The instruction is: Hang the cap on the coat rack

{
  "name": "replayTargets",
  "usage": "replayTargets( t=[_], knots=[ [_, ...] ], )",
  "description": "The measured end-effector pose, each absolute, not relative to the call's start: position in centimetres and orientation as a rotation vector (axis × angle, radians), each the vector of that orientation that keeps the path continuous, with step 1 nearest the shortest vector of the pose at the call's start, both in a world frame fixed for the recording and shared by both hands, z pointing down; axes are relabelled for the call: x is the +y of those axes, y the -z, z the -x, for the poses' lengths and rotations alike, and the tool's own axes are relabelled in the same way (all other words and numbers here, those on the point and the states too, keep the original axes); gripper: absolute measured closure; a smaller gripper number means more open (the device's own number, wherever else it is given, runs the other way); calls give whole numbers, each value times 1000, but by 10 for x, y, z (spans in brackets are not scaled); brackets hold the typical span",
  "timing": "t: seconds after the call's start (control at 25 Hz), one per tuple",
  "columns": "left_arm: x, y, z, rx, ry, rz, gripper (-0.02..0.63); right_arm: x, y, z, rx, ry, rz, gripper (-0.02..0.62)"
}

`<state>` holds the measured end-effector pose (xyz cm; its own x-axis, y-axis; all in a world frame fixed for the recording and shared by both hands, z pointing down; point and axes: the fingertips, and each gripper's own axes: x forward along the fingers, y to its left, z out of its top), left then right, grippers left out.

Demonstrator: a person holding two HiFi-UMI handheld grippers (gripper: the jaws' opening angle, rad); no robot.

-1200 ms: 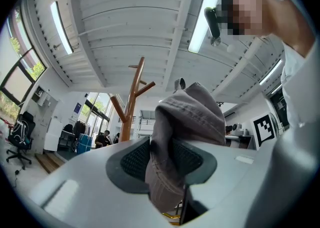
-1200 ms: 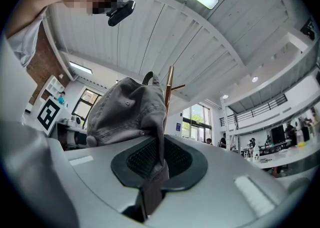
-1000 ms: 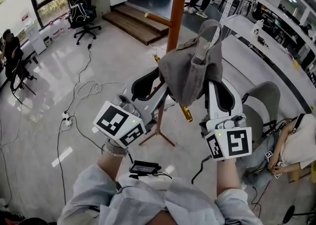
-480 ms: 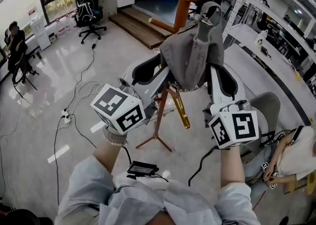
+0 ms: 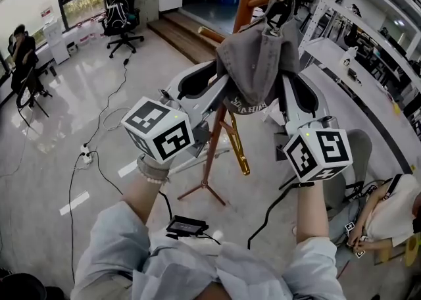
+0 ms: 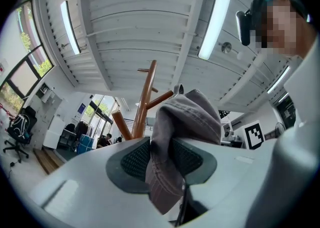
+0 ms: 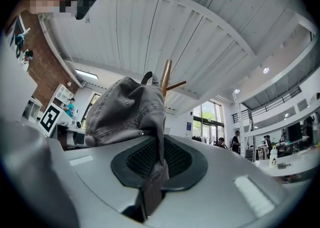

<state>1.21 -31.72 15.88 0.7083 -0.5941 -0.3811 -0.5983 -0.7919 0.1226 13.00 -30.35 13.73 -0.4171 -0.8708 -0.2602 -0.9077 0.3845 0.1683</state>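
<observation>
Both the left gripper and the right gripper hold the grey cap up against the coat rack in the head view. The cap covers the middle of the pole. An office chair and floor cables lie beyond.

In the left gripper view the jaws are clamped on cap fabric, which blocks part of the rack. In the right gripper view the jaws pinch the cap's edge, and only the top of the pole shows.

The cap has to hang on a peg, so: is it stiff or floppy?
Probably floppy: the cap sags in folds between the left gripper and right gripper. Likely light, since pinched fabric edges alone carry it. Cloth should grip, not slip.
</observation>
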Motion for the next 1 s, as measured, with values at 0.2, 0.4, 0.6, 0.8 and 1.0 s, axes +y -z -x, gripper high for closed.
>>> replayTargets(
  t=[0.2, 0.4, 0.6, 0.8, 1.0],
  knots=[
    [-324, -157, -12, 1010, -679, 2927, 471, -314, -133, -131, 2524, -406, 1615, 556],
    [-330, -157, -12, 1007, -665, 2948, 471, -328, -137, -132, 2541, -352, 1627, 555],
    [-339, -161, -12, 1037, -655, 2955, 471, -339, -142, -133, 2571, -307, 1612, 555],
    [-347, -167, -8, 1066, -647, 2970, 471, -348, -147, -129, 2600, -284, 1608, 556],
    [-355, -175, -10, 1100, -614, 2976, 472, -358, -155, -131, 2625, -269, 1613, 556]
  ],
)
